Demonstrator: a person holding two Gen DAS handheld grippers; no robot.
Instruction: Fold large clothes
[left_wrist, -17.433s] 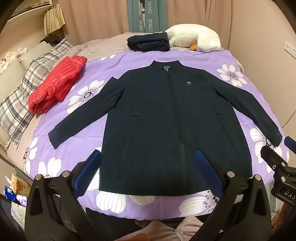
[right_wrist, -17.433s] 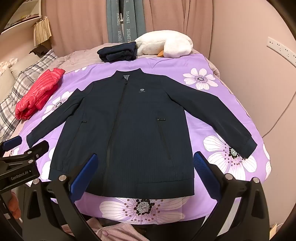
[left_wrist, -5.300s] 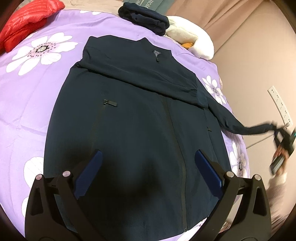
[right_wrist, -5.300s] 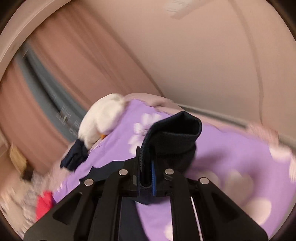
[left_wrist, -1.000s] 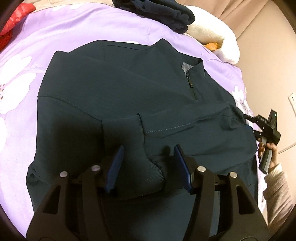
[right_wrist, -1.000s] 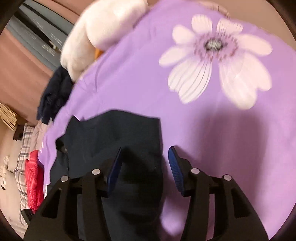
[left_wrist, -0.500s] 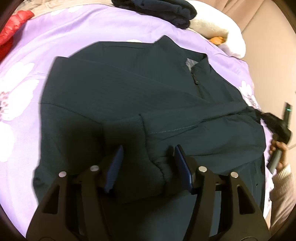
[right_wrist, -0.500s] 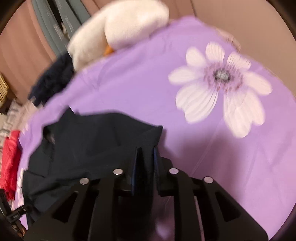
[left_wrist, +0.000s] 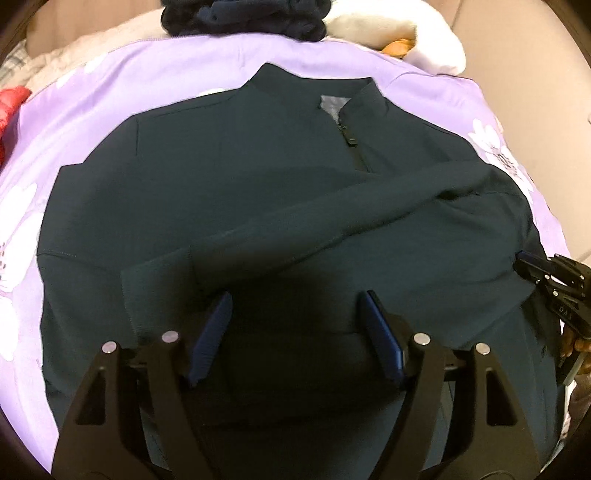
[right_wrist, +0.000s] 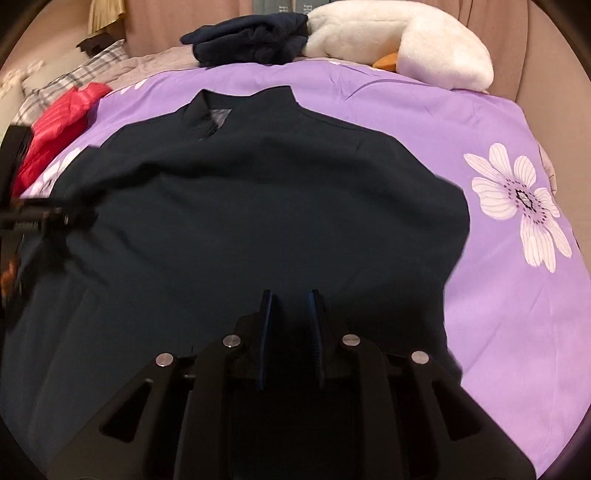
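A dark navy zip jacket lies front up on the purple flowered bedspread, both sleeves folded across its chest; the upper sleeve's ribbed cuff lies left of centre. My left gripper hovers open over the jacket's middle, holding nothing. My right gripper sits low over the jacket's right side, its jaws nearly together with a narrow gap; dark cloth lies between them, but a grip cannot be made out. It also shows at the right edge of the left wrist view.
A folded dark garment and a white plush goose lie at the bed's far end. A red down jacket and a plaid pillow are at the left. A beige wall runs along the bed's right side.
My right gripper has swung from the bedspread by the shoulder fold to low over the jacket's right side, its jaws slightly wider. My left gripper has opened wider and drawn back from the cuff.
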